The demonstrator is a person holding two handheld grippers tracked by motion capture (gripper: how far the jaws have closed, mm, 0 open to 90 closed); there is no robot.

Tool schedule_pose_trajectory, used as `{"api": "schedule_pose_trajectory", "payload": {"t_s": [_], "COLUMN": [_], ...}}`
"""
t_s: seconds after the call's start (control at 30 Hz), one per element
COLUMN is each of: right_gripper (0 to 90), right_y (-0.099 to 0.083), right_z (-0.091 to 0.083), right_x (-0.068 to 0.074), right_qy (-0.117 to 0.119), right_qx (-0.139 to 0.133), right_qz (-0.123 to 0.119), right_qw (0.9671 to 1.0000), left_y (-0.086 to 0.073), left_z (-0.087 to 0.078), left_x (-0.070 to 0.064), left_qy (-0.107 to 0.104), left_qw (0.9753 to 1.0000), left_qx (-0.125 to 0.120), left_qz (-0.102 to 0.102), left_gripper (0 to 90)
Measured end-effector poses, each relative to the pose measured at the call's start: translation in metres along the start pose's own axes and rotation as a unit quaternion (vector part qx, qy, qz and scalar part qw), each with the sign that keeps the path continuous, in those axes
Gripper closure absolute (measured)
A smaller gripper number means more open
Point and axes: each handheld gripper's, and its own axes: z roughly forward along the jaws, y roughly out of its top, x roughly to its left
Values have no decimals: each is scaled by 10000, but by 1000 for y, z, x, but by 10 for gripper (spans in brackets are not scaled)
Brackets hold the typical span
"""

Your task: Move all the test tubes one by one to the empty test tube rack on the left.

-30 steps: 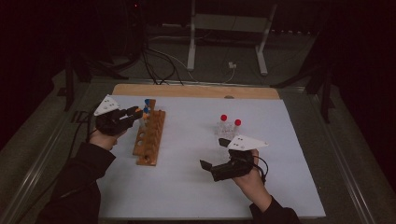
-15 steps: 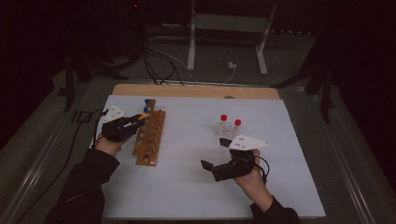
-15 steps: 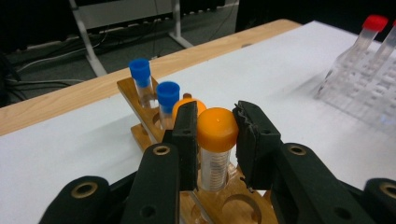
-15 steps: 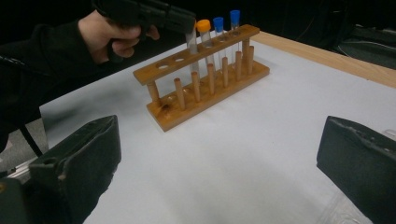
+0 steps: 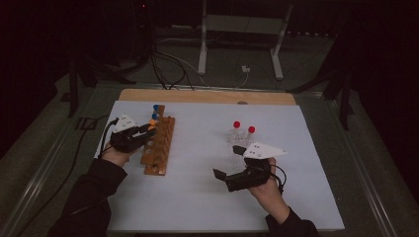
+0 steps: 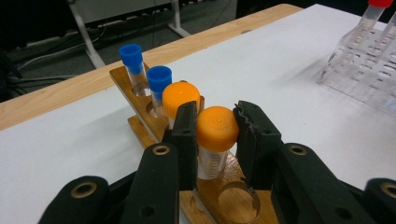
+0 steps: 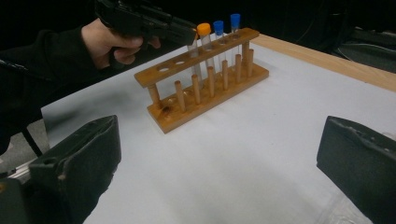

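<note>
The left gripper [image 6: 217, 128] is clamping an orange-capped tube [image 6: 215, 140] just under its cap, its jaws pressing both sides. The tube is standing upright in the wooden rack [image 5: 158, 143], seated in a hole beside a second orange tube [image 6: 180, 100], with two blue-capped tubes [image 6: 144, 74] sitting beyond it. The right gripper [image 5: 223, 174] is resting on the white mat [image 5: 197, 197] well apart from the rack, jaws standing wide and holding nothing, near a clear rack [image 5: 237, 140] carrying two red-capped tubes [image 5: 243, 127].
</note>
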Motion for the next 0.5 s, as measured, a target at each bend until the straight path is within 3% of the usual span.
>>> {"api": "schedule_pose_trajectory", "payload": {"t_s": [0.2, 0.3, 0.37, 0.5], "right_gripper": [0, 0, 0, 0], "right_y": [3, 5, 7, 13], "right_z": [-3, -8, -11, -19], "right_x": [-1, -5, -9, -24], "right_qy": [-28, -62, -114, -167], "right_qx": [-42, -138, -211, -381], "right_qz": [3, 31, 49, 188], "right_qw": [10000, 9999, 9997, 9990], "left_y": [1, 2, 3, 6], "left_z": [-2, -8, -13, -26], "left_x": [-1, -3, -6, -15], "left_qy": [-51, -34, -192, -281], "left_qw": [10000, 10000, 9998, 9993], "left_qx": [67, 17, -44, -147], "left_qz": [8, 60, 67, 179], "left_gripper": [671, 487, 418, 256]}}
